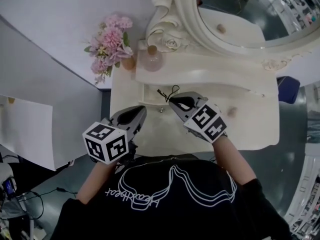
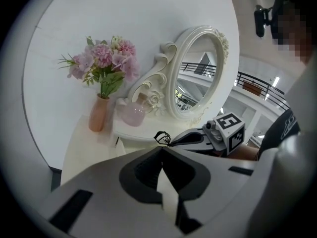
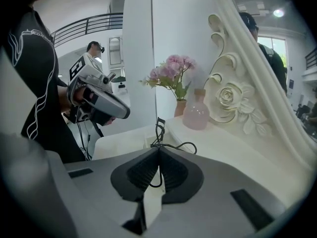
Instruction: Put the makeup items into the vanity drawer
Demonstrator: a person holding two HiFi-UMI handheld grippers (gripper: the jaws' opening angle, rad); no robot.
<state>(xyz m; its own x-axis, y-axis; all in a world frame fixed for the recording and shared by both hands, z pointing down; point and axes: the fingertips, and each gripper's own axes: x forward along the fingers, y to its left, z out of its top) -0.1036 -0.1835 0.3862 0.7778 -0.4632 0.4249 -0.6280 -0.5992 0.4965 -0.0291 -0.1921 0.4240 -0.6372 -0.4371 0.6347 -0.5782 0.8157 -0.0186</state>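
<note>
**Desk:** Item in hand?

**Operator:** Eyelash curler (image 3: pixel 158 133), count one. My right gripper (image 1: pixel 172 100) has its jaws closed almost fully on it. The curler's head sticks up just past the jaw tips and its looped handles bulge out to the side.

**Desk:** Handling?

**Operator:** I judge it light and stiff, thin metal that is slick against the pads and likely to swivel in a pinch. The hinge is a weak point, so I'd keep hold on the shank below the head, not on the loops, and squeeze no harder.

**Desk:** Other hand?

**Operator:** My left gripper (image 1: pixel 141 110), count one, has its jaws together with nothing between them. It sits beside the right gripper, apart from it and nearer to me.

**Desk:** What lies ahead of the jaws?

**Operator:** Vanity (image 1: pixel 250 129), one, directly beyond and below both tips. Mirror (image 1: pixel 240 14), one, at the far end. Pink bottle (image 1: pixel 152 59), one, and vase of flowers (image 1: pixel 112 41), one, both well ahead and off to the left gripper's side. Small knobs (image 1: pixel 161 110), two, one just below the right gripper's tips.

**Desk:** Drawer?

**Operator:** I cannot tell whether it is open. I see no other loose makeup items — only the curler.
</note>
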